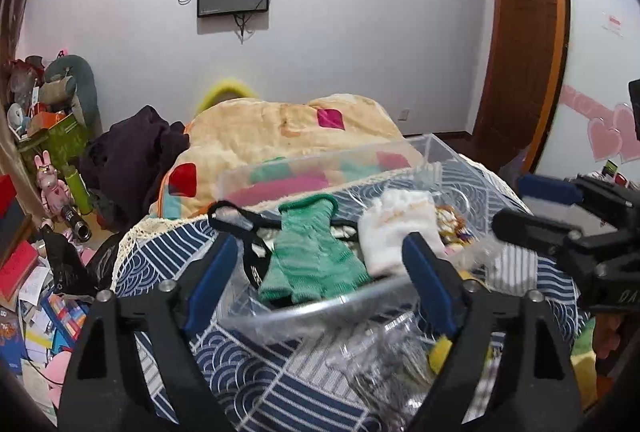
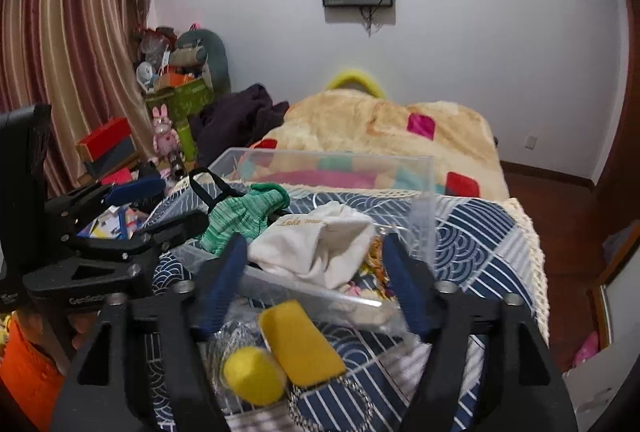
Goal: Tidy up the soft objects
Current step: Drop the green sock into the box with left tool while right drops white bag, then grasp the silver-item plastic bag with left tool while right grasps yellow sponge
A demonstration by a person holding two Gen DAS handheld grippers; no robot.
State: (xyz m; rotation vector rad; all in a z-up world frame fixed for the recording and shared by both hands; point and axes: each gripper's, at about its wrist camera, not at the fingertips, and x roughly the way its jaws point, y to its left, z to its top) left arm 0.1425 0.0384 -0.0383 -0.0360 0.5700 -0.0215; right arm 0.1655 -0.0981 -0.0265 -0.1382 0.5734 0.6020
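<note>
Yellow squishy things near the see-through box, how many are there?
2. A yellow ball lies just outside the clear box, on the blue patterned cover. A yellow wedge sits right beside it, touching. More may be hidden under the clothes.

— What's on the bed (image 2: 480,228)?
— A clear bin (image 2: 424,200) mid-bed, on the blue patterned cover. Beige blanket (image 2: 360,120) heaped at the far end, dark clothes (image 2: 236,120) at its far left corner.
— Near edge?
— Yellow sponge (image 2: 300,344), yellow ball (image 2: 250,376), touching.
</note>
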